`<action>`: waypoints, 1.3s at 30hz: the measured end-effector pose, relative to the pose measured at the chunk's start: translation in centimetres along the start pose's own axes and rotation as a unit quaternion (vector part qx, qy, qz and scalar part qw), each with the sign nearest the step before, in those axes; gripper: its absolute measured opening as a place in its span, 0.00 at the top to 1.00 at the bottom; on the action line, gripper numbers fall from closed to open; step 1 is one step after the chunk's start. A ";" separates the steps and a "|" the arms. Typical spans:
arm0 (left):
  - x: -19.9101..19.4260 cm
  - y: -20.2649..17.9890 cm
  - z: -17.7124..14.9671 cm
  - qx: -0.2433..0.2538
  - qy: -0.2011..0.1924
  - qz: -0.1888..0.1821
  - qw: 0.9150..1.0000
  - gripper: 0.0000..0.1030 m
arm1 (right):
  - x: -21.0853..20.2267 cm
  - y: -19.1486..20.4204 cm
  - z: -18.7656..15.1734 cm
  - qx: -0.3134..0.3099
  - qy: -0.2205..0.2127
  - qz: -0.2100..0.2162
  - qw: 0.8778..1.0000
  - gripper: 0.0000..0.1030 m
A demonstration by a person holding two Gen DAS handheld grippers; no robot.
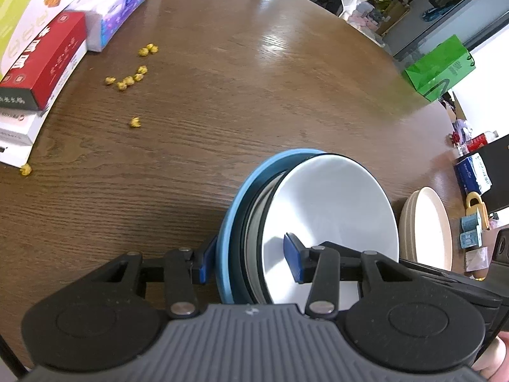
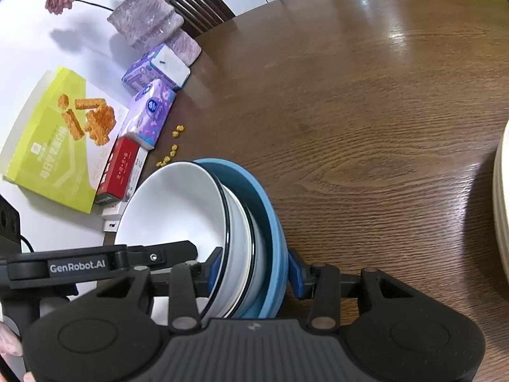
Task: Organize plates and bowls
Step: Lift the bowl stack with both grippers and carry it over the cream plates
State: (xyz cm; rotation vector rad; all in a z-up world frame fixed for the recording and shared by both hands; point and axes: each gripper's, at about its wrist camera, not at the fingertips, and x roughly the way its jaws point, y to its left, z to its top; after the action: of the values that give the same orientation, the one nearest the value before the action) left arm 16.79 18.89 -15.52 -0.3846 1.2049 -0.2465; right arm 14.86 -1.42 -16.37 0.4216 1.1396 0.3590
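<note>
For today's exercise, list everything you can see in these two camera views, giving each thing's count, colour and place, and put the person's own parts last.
table: one, brown wood, under everything
bowl stack: white bowls nested in a blue one, held tilted between both tongs
plates: stack, cream, beside the bowls
boxes: several, yellow-green, red, purple, along the table edge
crumbs: scattered, yellow, near the boxes
vase: one, pink, holds a dried rose
green bag: one, beyond the table
left tongs: black, blue pads, clamping the stack
right tongs: same, clamping the stack

Glossy brown wooden table (image 1: 254, 79); dark chair (image 2: 197, 0)
</note>
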 end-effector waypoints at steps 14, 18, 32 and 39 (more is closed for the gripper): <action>0.4 -3.9 0.2 0.021 -0.003 -0.004 1.000 0.57 | -2.6 -2.4 0.4 0.009 -0.020 -0.001 1.000 0.60; 0.6 -5.2 0.4 0.029 -0.004 -0.006 1.000 0.57 | -3.5 -3.3 0.6 0.013 -0.026 -0.002 1.000 0.60; 1.7 -9.7 0.6 0.057 0.000 -0.016 0.998 0.57 | -6.4 -6.8 0.9 0.032 -0.048 -0.009 0.998 0.60; 2.3 -12.4 0.8 0.072 0.001 -0.023 0.997 0.57 | -8.1 -8.9 1.1 0.043 -0.062 -0.015 0.997 0.60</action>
State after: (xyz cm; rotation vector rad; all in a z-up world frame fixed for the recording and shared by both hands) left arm 18.57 6.83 -12.10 -0.2862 1.1731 -0.3717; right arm 13.35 -13.22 -13.97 0.4958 1.0427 0.2545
